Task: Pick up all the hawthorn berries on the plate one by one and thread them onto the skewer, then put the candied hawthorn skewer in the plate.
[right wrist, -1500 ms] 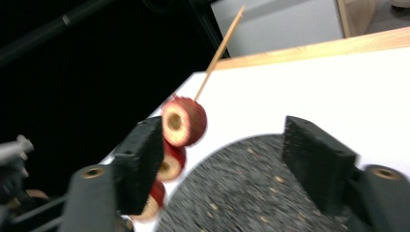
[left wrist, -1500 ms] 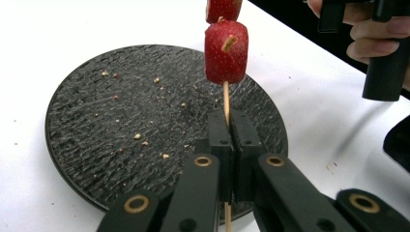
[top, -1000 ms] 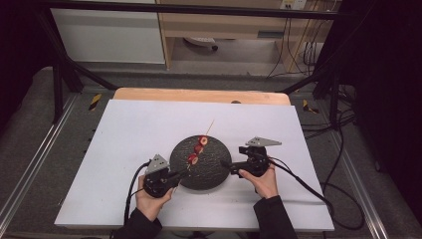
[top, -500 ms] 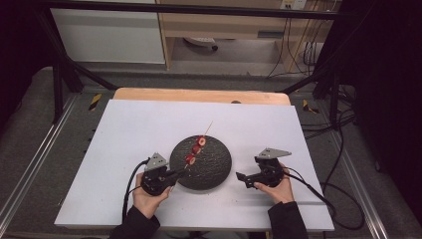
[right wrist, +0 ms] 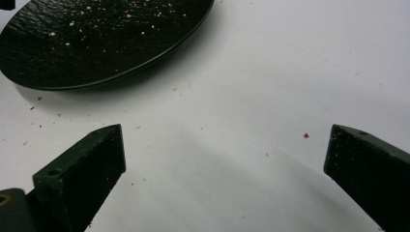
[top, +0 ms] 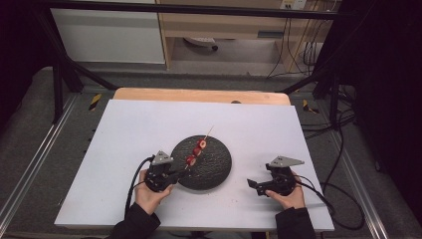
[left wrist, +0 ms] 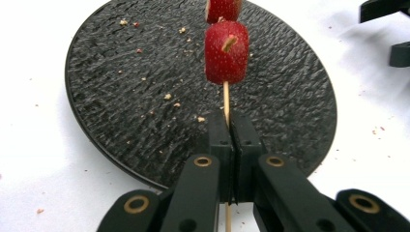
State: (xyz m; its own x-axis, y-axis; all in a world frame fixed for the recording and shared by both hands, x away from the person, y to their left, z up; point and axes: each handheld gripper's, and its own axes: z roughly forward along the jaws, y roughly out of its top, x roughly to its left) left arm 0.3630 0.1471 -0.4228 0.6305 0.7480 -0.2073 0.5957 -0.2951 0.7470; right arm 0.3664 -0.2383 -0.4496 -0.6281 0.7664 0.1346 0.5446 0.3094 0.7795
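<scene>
A thin wooden skewer (left wrist: pixel 226 104) threaded with red strawberry pieces (left wrist: pixel 226 52) hangs over a round black plate (left wrist: pixel 125 92). My left gripper (left wrist: pixel 231 126) is shut on the bare lower end of the stick. From above, the skewer (top: pixel 197 149) slants across the plate (top: pixel 211 172), with my left gripper (top: pixel 175 175) at the plate's left rim. My right gripper (top: pixel 253 185) rests on the white table to the right of the plate, apart from it. Its jaws stand wide open over bare table (right wrist: pixel 225 150) with nothing between them.
The white tabletop (top: pixel 149 129) has free room all around the plate (right wrist: pixel 87 43). Crumbs and red specks dot the plate and the table near it. A wooden strip (top: pixel 199 94) runs along the far edge. Cables trail off to the right.
My right gripper has pulled away from the plate's right rim, moving right and toward the near edge. The left gripper and the skewer have stayed put.
</scene>
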